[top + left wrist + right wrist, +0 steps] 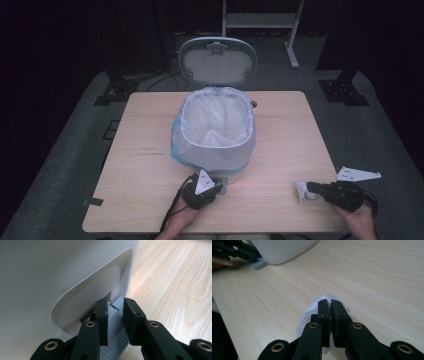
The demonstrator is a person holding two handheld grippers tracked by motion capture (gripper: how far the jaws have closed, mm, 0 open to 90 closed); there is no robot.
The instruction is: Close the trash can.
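A white bin (215, 132) with a bag (216, 120) in it is seen in the middle of the bench (280, 165), and its lid (217, 60) is stood up open at the far side. The left tongs (202, 192) are held at the foot of the bin, near the bench's near edge. In the left gripper view the left tongs (116, 315) are seen a little apart, with nothing pinched, and they are set down on the grey pedal (113, 332), so the lid is likely being kept open by that push. The right tongs (306, 189) are held near the bench's near right corner. In the right gripper view the right tongs (329, 312) are seen clamped on a crumpled white tissue (310, 315), which is close over the wood there. So the bin is open and the tissue is picked up. The tissue is not yet in the bin. It is judged that it must next be carried over the bin's rim and let go.
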